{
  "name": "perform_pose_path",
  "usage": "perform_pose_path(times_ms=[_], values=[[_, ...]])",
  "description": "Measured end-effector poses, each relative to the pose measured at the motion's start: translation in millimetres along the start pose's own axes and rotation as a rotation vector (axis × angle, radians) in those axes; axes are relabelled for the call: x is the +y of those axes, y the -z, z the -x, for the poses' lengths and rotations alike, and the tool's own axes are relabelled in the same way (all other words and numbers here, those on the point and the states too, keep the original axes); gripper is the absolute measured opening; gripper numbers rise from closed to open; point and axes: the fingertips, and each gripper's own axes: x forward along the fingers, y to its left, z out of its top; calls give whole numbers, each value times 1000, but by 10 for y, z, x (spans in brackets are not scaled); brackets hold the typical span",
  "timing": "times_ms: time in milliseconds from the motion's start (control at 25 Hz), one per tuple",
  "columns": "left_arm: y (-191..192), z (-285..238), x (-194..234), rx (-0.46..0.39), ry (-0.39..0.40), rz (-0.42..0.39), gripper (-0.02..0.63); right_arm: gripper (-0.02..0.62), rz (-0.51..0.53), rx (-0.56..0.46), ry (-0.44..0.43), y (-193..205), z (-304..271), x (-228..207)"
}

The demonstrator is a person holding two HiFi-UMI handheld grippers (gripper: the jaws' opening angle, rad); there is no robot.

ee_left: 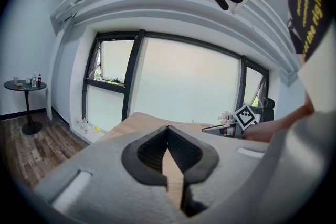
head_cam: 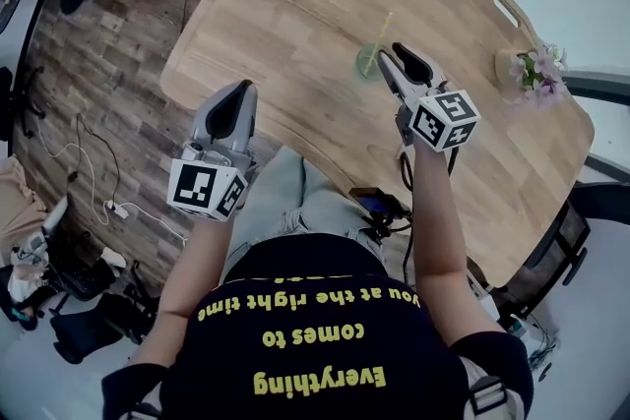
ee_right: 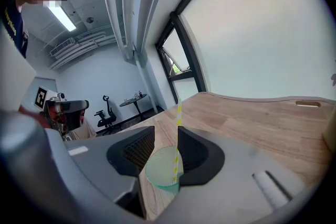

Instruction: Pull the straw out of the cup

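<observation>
Two grippers are held by a person at a wooden table; the left gripper is held at the table's near edge, its jaws clenched tip to tip with nothing between them; the right gripper is held farther in over the wood, its jaws spread wide and released; a green cup is stood just ahead of its tips and is framed in the gap between the jaws in the right gripper view; a yellow-striped straw is stood tilted in the cup, its upper end raised above the rim; in that view it is lined up with one jaw's inner edge, and whether it is touched cannot be told; flowers are set near the table's right edge.
</observation>
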Motion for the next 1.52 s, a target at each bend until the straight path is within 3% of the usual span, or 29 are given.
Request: perform_pose_path(times_ms=[680, 1520], values=[[204, 3, -25, 59, -17, 6, 0, 109, -14, 113, 20, 268, -304, -173], [237, -29, -15, 71, -19, 17, 0, 32, 26, 129, 38, 236, -353, -192]])
